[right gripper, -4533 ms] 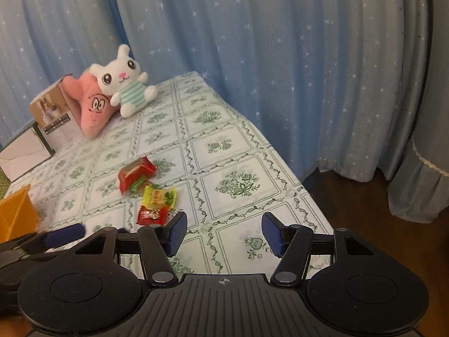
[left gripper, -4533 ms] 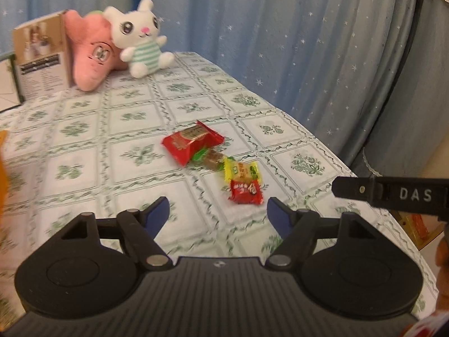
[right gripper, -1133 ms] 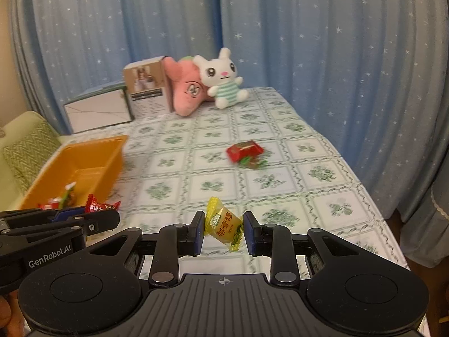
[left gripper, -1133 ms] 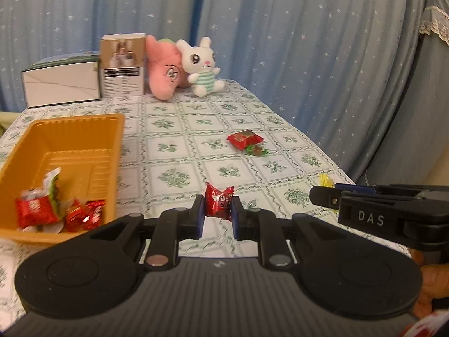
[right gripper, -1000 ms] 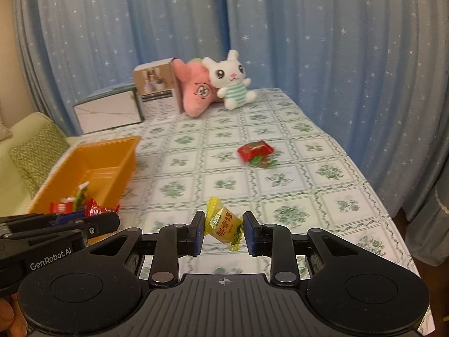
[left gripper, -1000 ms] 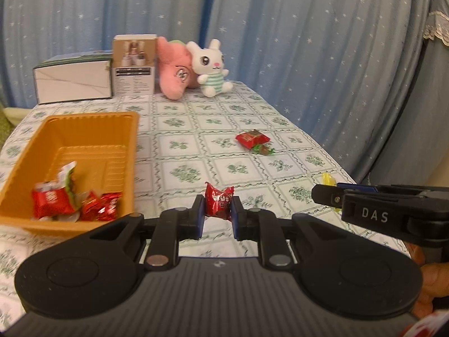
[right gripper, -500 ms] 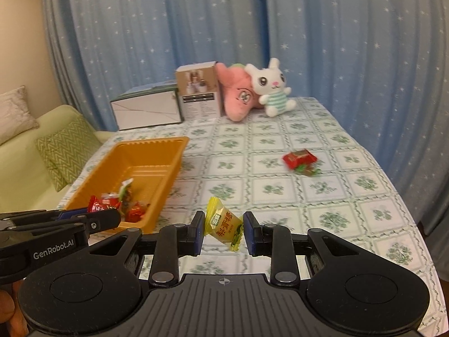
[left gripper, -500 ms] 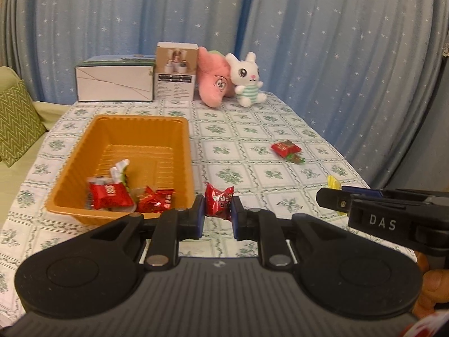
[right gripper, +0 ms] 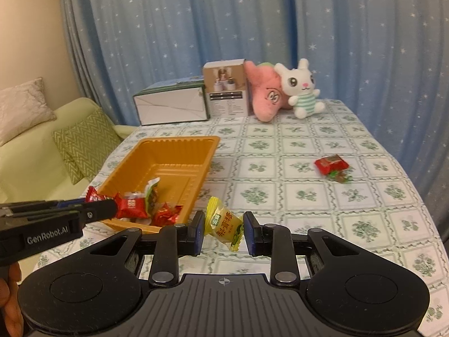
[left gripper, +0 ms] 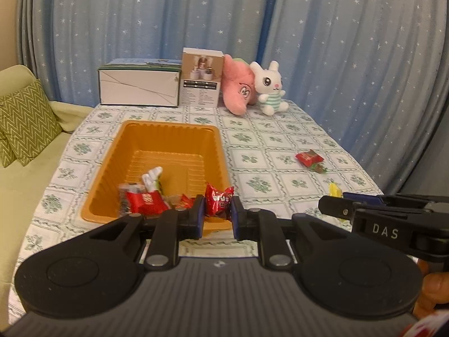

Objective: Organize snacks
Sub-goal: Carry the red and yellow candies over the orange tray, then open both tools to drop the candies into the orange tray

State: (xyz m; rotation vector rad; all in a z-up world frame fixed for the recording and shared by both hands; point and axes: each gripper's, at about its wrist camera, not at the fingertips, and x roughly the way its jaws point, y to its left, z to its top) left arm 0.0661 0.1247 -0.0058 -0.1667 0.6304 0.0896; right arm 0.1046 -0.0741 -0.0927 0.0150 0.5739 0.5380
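Tongs both clamped — left tongs point(left gripper: 215, 216) on red candy point(left gripper: 218, 200), right tongs point(right gripper: 223, 233) on yellow candy point(right gripper: 224, 223) — near orange tray point(left gripper: 165, 129).

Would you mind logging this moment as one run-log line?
left hand-held gripper: shut on red candy | right hand-held gripper: shut on yellow candy | orange tray: holds snacks | two snacks: on table

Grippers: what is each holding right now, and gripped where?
Left gripper pinches a red candy by its lower body; right gripper pinches a yellow candy across its middle.
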